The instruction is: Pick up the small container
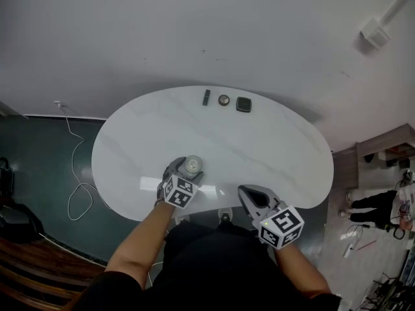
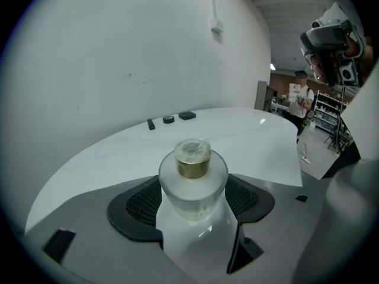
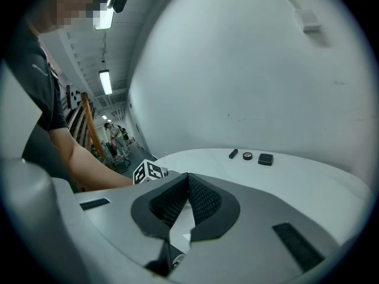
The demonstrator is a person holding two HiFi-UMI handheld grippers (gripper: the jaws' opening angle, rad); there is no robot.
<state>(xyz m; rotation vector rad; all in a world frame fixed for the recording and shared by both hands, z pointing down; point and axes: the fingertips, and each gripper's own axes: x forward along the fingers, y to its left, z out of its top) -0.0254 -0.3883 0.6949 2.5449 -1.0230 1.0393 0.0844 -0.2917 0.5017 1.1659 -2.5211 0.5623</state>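
The small container is a clear glass jar with a gold neck and a clear cap, and it stands upright near the front of the white oval table. My left gripper is open wide around it. In the left gripper view the jar sits between the two black pads, close to both, and I see no squeeze on it. My right gripper is shut with nothing in it, low over the table's front edge to the right of the jar. Its pads meet at the tip.
Along the table's far edge lie a black stick, a small round object and a black square object. A white cable trails on the dark floor at left. A person stands off to the right.
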